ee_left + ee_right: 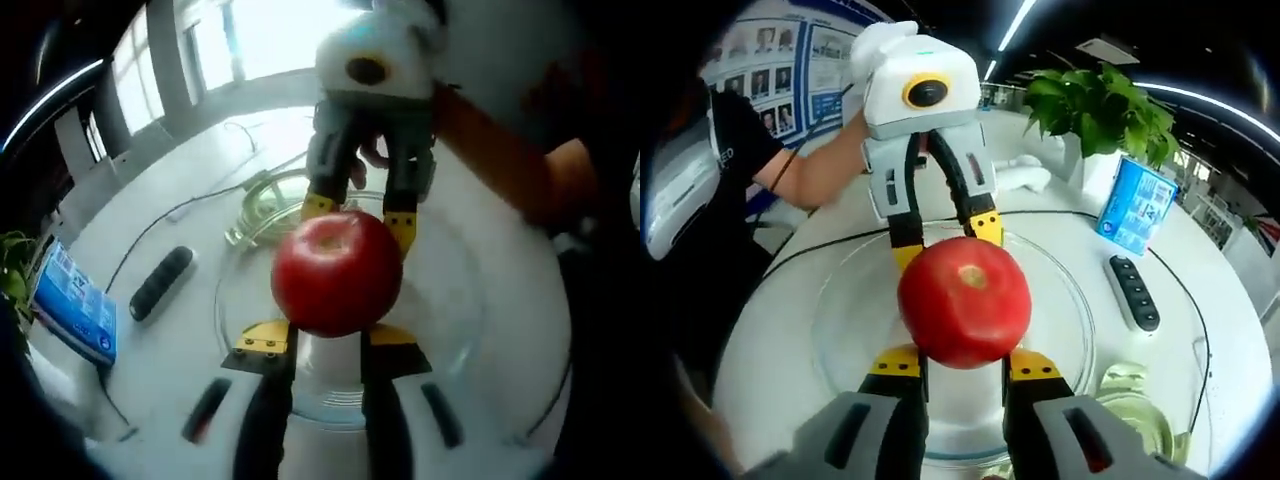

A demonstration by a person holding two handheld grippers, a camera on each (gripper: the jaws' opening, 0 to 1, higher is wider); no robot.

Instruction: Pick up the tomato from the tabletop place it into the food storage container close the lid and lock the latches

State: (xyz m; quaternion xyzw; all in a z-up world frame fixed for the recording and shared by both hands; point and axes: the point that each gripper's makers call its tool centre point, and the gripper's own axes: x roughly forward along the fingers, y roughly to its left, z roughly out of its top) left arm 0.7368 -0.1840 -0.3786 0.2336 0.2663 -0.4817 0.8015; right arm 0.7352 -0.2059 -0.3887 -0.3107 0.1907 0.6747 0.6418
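A red tomato (337, 270) (965, 300) hangs over the middle of a round clear glass container (455, 300) (845, 310) on the white table. In the left gripper view, my left gripper (330, 338) rises from the bottom, its yellow tips against the tomato's near lower sides. My right gripper (360, 215) meets the tomato from the far side. In the right gripper view, the right gripper (966, 364) pinches the tomato's near side and the left gripper (945, 240) holds its far side. Both sets of jaws stand parted about the tomato's width.
A black remote (160, 283) (1133, 292) and a blue box (75, 305) (1137, 205) lie beside the container. A clear glass lid with latches (262, 205) (1135, 400) rests close by. A potted plant (1100, 110) stands near the table edge. A person's arm (810, 170) reaches in.
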